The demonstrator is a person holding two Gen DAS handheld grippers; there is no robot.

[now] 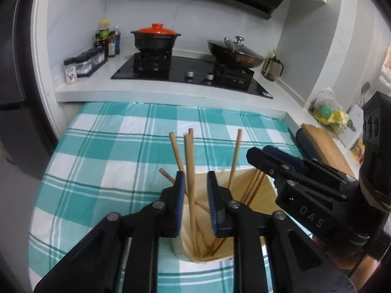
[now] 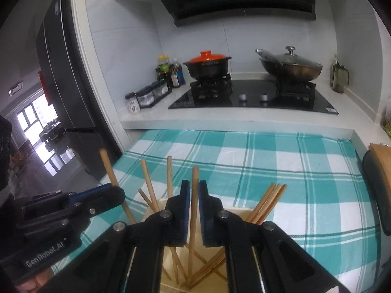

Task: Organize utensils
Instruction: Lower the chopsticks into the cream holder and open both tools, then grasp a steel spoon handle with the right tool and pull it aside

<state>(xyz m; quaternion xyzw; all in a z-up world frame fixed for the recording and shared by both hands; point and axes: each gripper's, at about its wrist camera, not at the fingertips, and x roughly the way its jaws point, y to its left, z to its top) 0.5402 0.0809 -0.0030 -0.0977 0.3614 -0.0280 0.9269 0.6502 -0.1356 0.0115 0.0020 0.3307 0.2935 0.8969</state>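
Observation:
A cream utensil holder [image 1: 261, 195] stands on the teal checked cloth [image 1: 97, 166] and holds several wooden chopsticks. My left gripper [image 1: 195, 178] hangs over its left part, jaws open around one chopstick [image 1: 189, 161] with a gap on each side. My right gripper [image 2: 194, 186] is above the same holder [image 2: 168, 263], its pads close on either side of one upright chopstick [image 2: 194, 195], with slight gaps. A bundle of chopsticks [image 2: 268, 200] leans right. The right gripper also shows in the left wrist view [image 1: 254, 153]; the left gripper shows in the right wrist view [image 2: 114, 193].
A gas hob [image 1: 190, 73] on the white counter behind the cloth carries an orange-lidded clay pot [image 1: 156, 36] and a lidded wok [image 1: 234, 51]. Sauce bottles and spice jars [image 1: 97, 53] stand at left. A wooden cutting board [image 1: 325, 144] lies right of the cloth.

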